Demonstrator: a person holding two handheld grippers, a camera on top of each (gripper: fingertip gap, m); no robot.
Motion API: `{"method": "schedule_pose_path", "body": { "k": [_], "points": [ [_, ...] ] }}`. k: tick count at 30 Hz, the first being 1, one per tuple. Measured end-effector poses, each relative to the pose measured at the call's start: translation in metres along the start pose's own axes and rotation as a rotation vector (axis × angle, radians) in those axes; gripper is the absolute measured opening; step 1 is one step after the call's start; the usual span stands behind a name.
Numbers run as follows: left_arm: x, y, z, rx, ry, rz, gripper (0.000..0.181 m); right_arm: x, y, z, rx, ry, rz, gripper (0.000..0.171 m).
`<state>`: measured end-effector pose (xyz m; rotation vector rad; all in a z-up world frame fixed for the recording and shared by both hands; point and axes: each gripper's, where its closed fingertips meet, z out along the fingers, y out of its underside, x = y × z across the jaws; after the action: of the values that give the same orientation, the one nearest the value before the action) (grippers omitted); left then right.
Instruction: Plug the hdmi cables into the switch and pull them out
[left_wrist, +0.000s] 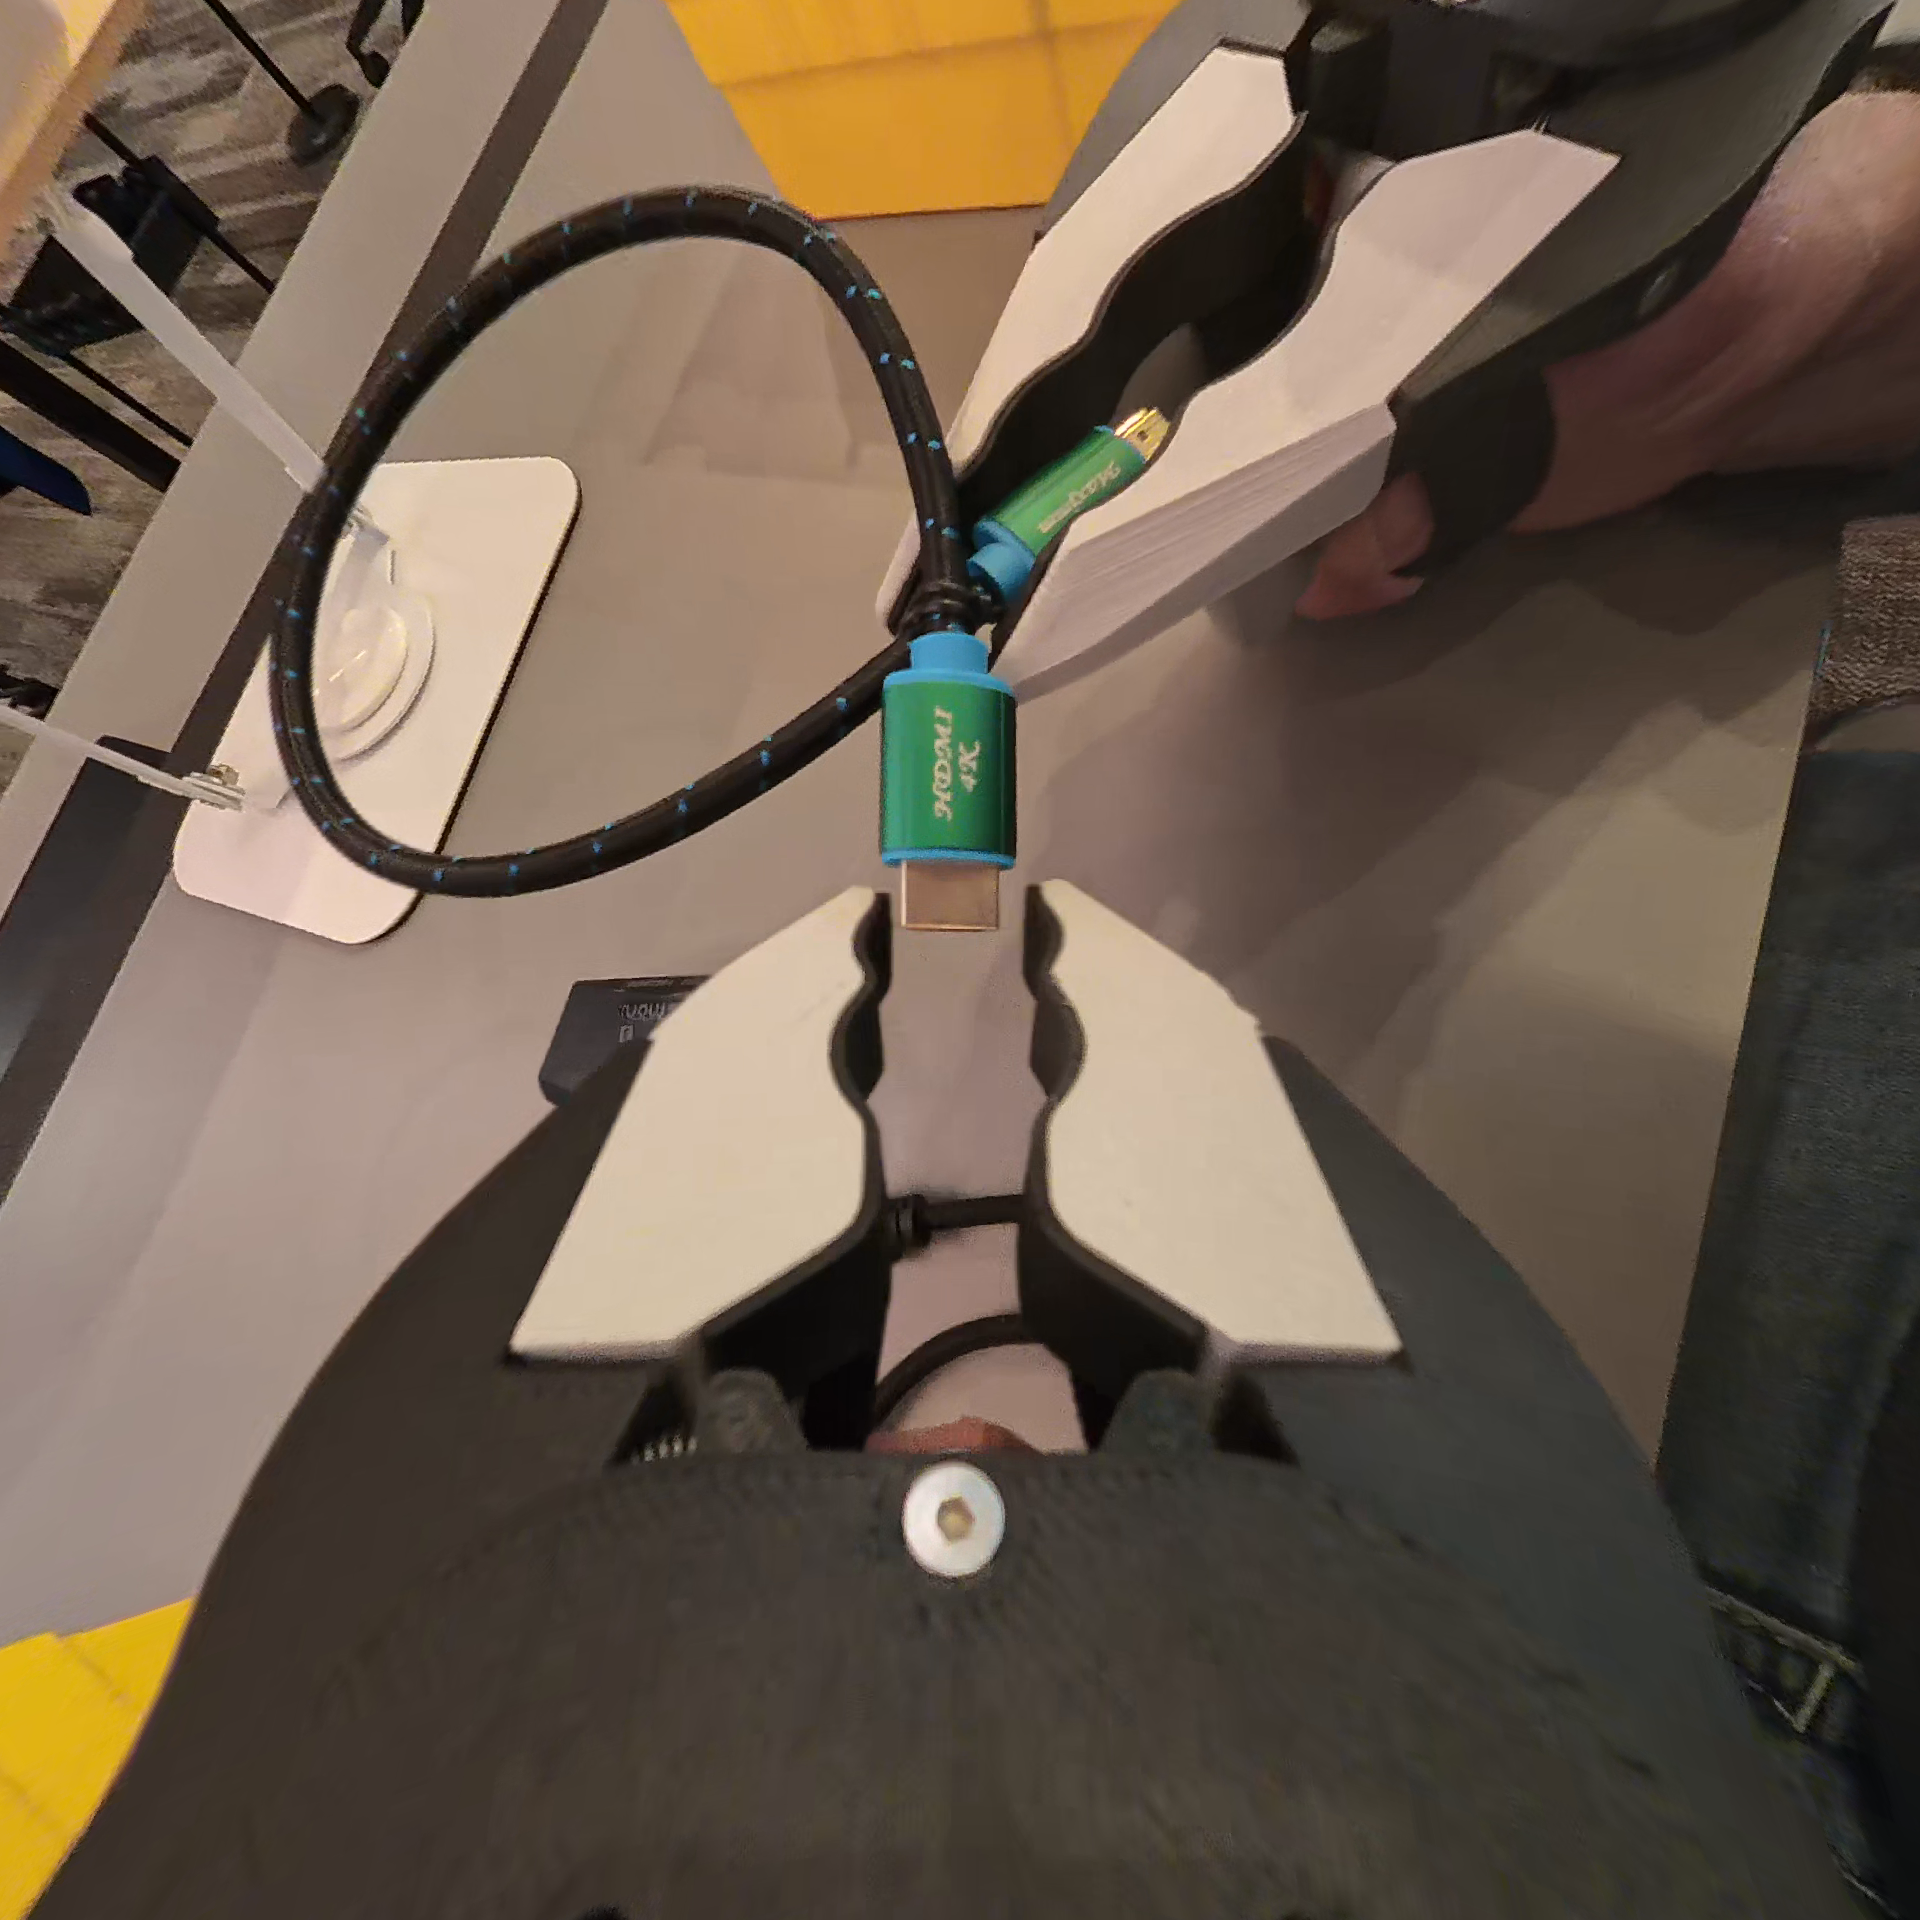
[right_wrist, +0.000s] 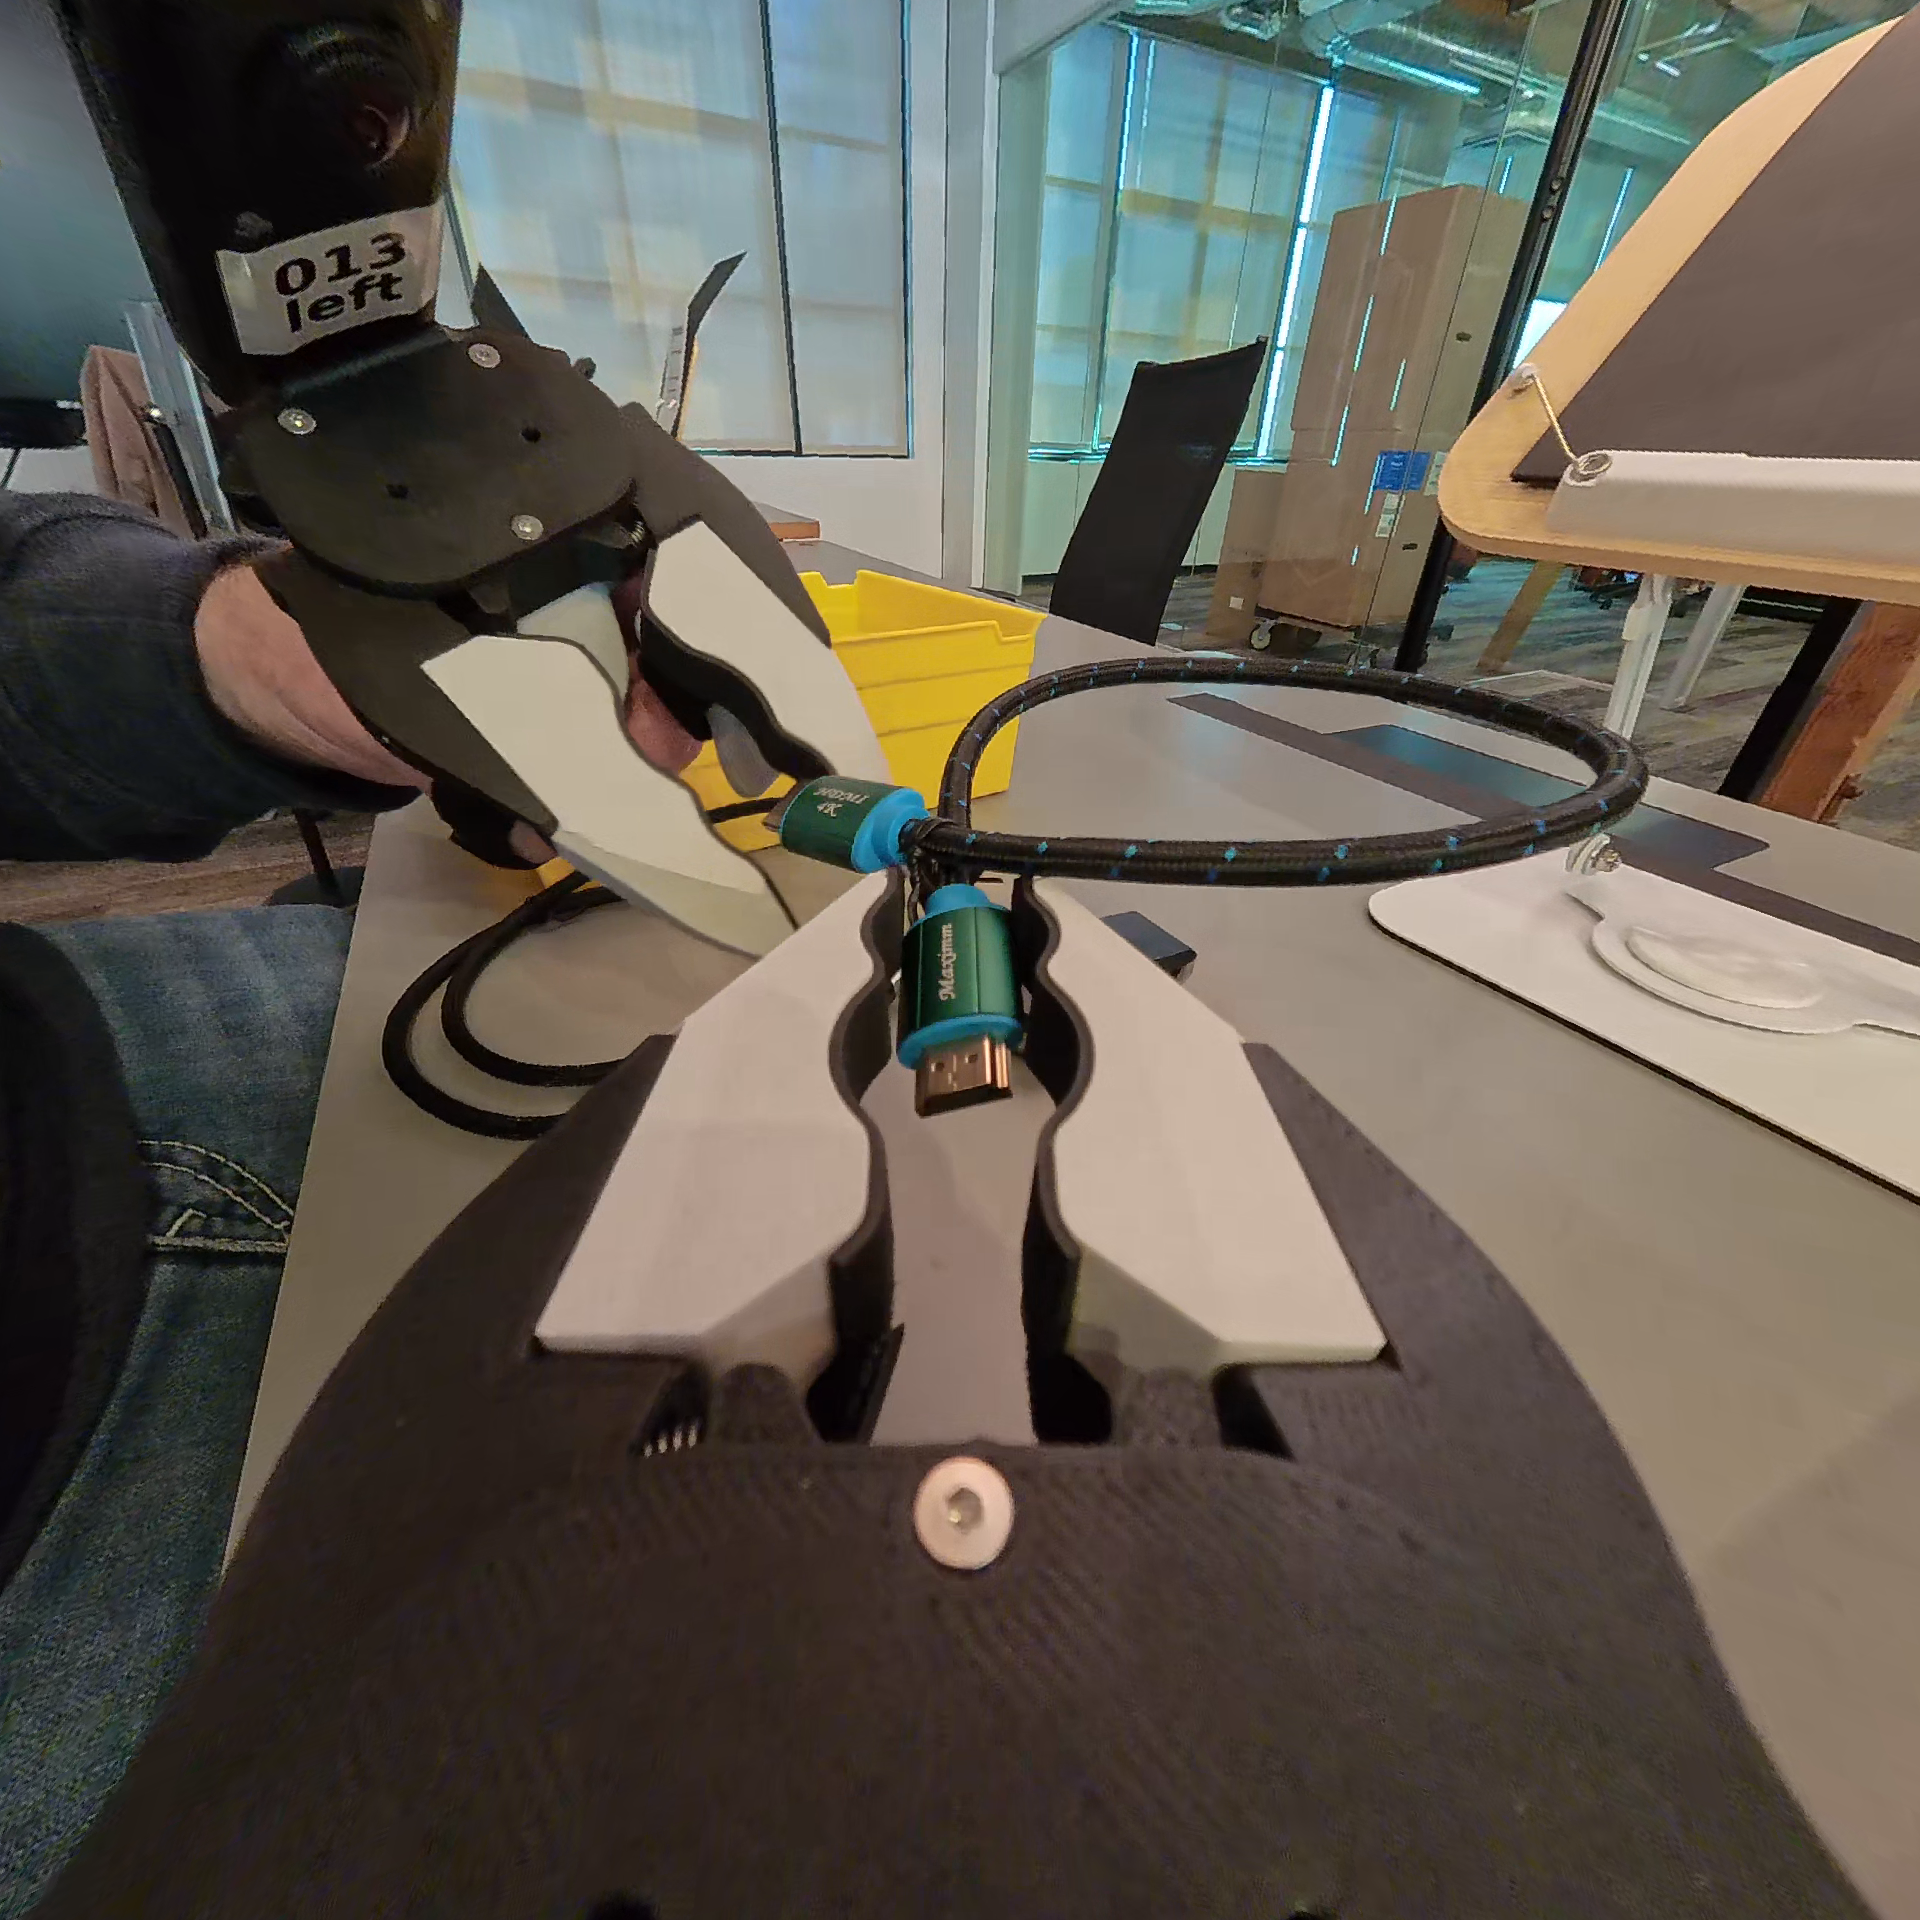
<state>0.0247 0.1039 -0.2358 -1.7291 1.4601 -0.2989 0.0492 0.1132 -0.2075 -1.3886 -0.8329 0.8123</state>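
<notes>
The right tongs (right_wrist: 961, 894) are pinching the looped cable (left_wrist: 343, 582) just behind its green plug (right_wrist: 958, 987), which is lying between the fingers, so the loop is hanging above the desk (left_wrist: 1299, 831). The left tongs (left_wrist: 958, 914) are standing open, the other plug (left_wrist: 948, 774) pointing at their gap, its gold tip just at the fingertips. To take it well, the left tongs should be closing squarely on the green shell, not the gold tip. The switch (left_wrist: 608, 1034) is lying partly hidden on the desk.
</notes>
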Motion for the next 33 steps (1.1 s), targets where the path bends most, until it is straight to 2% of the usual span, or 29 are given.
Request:
{"method": "schedule_pose_path", "body": {
  "k": [2, 4, 6, 8, 18, 33],
  "points": [
    [0.001, -0.004, -0.001, 0.024, -0.006, 0.008, 0.034, 0.0, 0.0, 0.0, -0.001, -0.001, -0.001, 0.018],
    [0.003, -0.007, -0.002, 0.039, -0.016, 0.024, 0.035, -0.001, 0.001, 0.0, -0.003, -0.004, -0.002, 0.018],
    [0.004, -0.01, -0.002, 0.056, -0.025, 0.033, 0.032, -0.001, 0.001, 0.001, -0.004, -0.009, -0.002, 0.018],
    [0.001, -0.012, -0.003, 0.064, -0.044, 0.039, 0.021, -0.002, 0.0, 0.001, -0.002, -0.014, -0.002, 0.018],
    [0.0, -0.015, -0.01, 0.074, -0.038, 0.042, 0.02, -0.004, 0.0, 0.001, 0.003, -0.035, 0.002, 0.018],
    [-0.016, -0.014, -0.032, 0.094, 0.013, -0.017, 0.019, 0.01, -0.003, -0.003, 0.026, 0.025, 0.038, 0.018]
  ]
}}
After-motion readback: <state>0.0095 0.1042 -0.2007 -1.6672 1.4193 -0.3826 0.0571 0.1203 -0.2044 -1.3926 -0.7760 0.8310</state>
